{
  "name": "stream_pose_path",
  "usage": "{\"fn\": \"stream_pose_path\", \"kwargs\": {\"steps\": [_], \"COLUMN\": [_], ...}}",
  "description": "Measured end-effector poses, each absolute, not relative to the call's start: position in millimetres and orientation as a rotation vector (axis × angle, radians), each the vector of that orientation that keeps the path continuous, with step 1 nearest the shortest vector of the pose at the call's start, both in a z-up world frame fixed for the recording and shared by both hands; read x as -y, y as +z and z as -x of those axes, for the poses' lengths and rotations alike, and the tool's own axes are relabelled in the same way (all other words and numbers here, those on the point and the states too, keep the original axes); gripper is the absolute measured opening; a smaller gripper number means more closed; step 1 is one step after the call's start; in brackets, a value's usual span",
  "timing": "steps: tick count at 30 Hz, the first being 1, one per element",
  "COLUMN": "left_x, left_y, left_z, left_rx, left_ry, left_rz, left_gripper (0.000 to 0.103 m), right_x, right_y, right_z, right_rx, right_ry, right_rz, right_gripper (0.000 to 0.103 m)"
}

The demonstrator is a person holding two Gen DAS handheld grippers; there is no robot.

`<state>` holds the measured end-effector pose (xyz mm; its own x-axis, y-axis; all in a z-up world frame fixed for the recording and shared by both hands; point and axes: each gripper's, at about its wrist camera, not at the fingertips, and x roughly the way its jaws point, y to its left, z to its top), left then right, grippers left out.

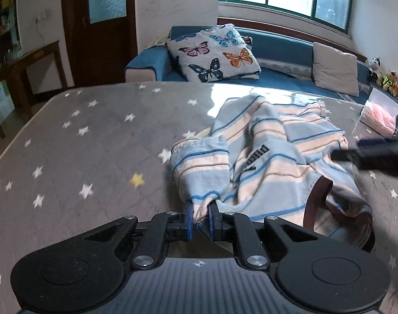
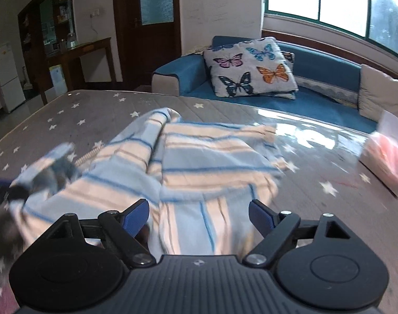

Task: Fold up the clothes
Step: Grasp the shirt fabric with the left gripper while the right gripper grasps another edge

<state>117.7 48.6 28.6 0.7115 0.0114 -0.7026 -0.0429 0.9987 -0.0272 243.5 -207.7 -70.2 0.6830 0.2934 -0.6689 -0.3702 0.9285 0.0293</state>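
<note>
A light blue and peach striped shirt (image 1: 282,157) lies crumpled on the grey star-patterned table (image 1: 81,144). My left gripper (image 1: 200,217) is shut on a sleeve end of the shirt, pinched between its blue pads. In the right wrist view the same shirt (image 2: 199,167) spreads in front of my right gripper (image 2: 199,214), which is open with shirt fabric lying between its blue fingers (image 2: 136,214). The right gripper shows as a dark blurred bar in the left wrist view (image 1: 374,154). The left gripper shows blurred at the left edge of the right wrist view (image 2: 13,188).
A blue sofa (image 1: 290,49) with a butterfly blanket (image 1: 214,52) and a grey cushion (image 1: 335,68) stands behind the table. A clear bag with pink contents (image 2: 387,154) lies at the table's right. A dark wooden door (image 1: 99,26) and side table (image 1: 29,62) stand at the left.
</note>
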Motion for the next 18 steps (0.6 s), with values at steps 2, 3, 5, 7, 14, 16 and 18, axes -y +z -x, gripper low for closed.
{"fn": "stream_pose_path", "kwargs": {"steps": [2,3,5,7,14,16,18], "left_x": [-53,-55,-57,-59,-63,-63,-62], "left_y": [26,26,25,26,31,36,40], "left_z": [-115,-114,-114,-114,-114,-114,-118], "left_rx": [-0.786,-0.787,-0.789,-0.787,-0.794,-0.774,-0.755], "left_ry": [0.034,0.034,0.031,0.021,0.009,0.017,0.027], "left_rz": [0.050,0.054,0.065,0.072,0.076,0.061,0.051], "left_gripper": [0.012,0.012,0.012,0.012,0.027,0.048,0.052], "right_x": [195,189,178,169,150,151,155], "right_y": [-74,-77,-83,-88,-108,-110,-108], "right_z": [-259,-267,-281,-292,-318,-317,-316], "right_rx": [-0.730,-0.731,-0.737,-0.746,-0.774,-0.772,-0.769], "right_ry": [0.375,0.378,0.390,0.404,0.392,0.388,0.384], "right_rz": [0.141,0.159,0.184,0.196,0.257,0.264,0.254], "right_gripper": [0.082,0.081,0.079,0.074,0.058,0.054,0.047]}}
